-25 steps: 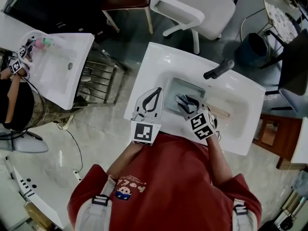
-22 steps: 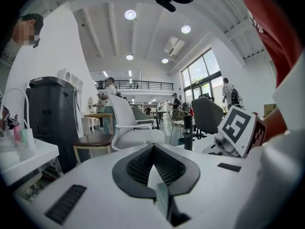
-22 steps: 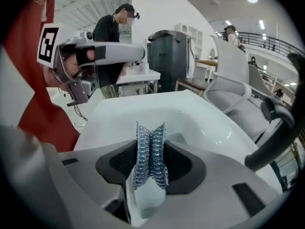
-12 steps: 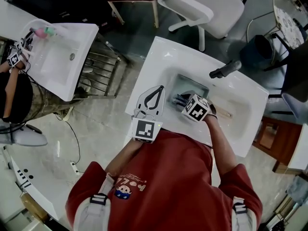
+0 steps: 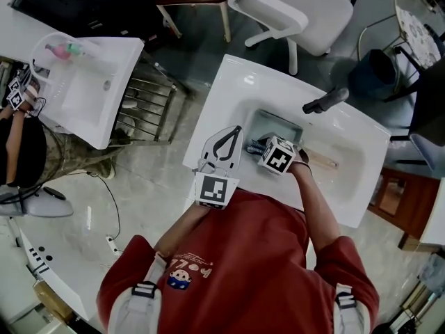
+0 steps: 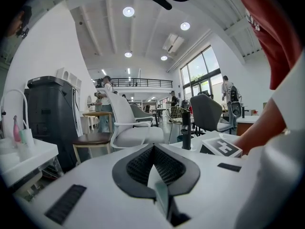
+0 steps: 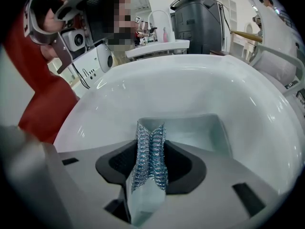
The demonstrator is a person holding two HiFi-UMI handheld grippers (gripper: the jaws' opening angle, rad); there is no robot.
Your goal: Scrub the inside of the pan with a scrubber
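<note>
Right tongs [image 7: 151, 128] are pinching a silver wire scrubber [image 7: 150, 159] between the two pads, and the scrubber stands up there as a narrow folded strip. These tongs reach down into the basin [image 5: 348, 152] of the white counter [image 5: 233, 82]. A grey rectangular pan [image 5: 278, 125] lies in this basin, and the scrubber is at the 9 o'clock side of it. I cannot tell if the scrubber touches the pan surface. A wooden handle [image 5: 323, 162] goes out from the pan toward 4 o'clock. Left tongs [image 6: 153, 149] are pressed together with nothing between them. In the head view they are over the white rim of the counter, just beside the pan at 9 o'clock. A dark faucet [image 5: 325, 100] stands at 2 o'clock from the pan.
</note>
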